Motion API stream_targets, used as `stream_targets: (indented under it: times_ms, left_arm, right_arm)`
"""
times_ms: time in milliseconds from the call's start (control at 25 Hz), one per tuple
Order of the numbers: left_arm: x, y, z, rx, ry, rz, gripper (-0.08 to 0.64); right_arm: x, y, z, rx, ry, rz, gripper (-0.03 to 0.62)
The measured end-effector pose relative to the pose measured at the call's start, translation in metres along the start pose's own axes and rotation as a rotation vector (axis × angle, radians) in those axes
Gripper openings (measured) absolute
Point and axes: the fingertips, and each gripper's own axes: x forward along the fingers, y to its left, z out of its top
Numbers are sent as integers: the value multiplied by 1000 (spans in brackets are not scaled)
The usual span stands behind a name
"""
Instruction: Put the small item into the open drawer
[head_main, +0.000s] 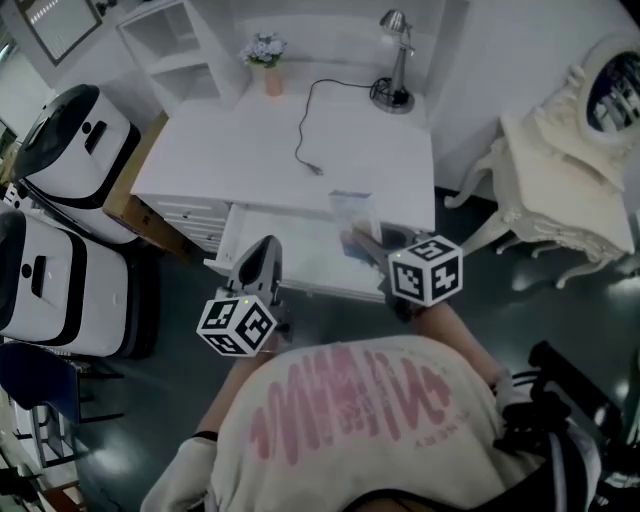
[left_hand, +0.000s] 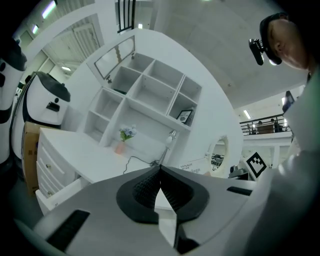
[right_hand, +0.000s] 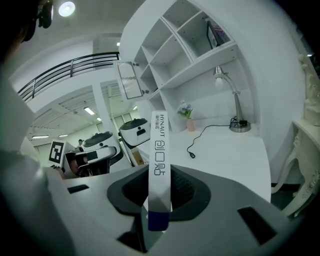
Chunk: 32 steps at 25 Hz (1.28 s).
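The small item is a slim white box (right_hand: 159, 160) with a blue end and printed lettering. It stands upright between the pads of my right gripper (right_hand: 159, 195), which is shut on it. From the head view the box (head_main: 351, 211) hangs over the desk's front edge, just above the open white drawer (head_main: 262, 273), with my right gripper (head_main: 365, 243) behind it. My left gripper (head_main: 258, 262) hovers at the drawer's left front corner. Its jaws (left_hand: 160, 171) are shut tip to tip with nothing in them.
On the white desk (head_main: 210, 150) are a silver lamp (head_main: 396, 55), a flower pot (head_main: 265, 60) and a loose black cable (head_main: 305, 125). White-and-black machines (head_main: 65, 150) stand to the left, an ornate cream side table (head_main: 560, 170) to the right. Cubby shelves (left_hand: 145, 90) rise behind the desk.
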Motion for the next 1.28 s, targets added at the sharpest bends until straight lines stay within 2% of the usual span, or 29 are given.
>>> stream_targets:
  times_ms: [200,360,720,920,1080,1280]
  left_arm:
    - [21,30,-19,-36,70,10,29]
    - [27,46,-26,-52,79,19,29]
    - [23,84,-57,-100,139,95,29]
    - [23,95,-64,-122,156,118,29]
    - [20,94,-66,-121,162,122,29]
    - [15,93,-66,-119,136,112,29]
  right_arm:
    - [45,-5,-9,10,79,31,89]
    - [72,-5,-27,6,154,76,89]
    - [118,-23,-110,-157,450,92,91]
    - [127,-42,-146,-149,574,87,91]
    - [127,-51,-173,-104,661,106,91]
    - [133,-59,-189,-105,721,105,91]
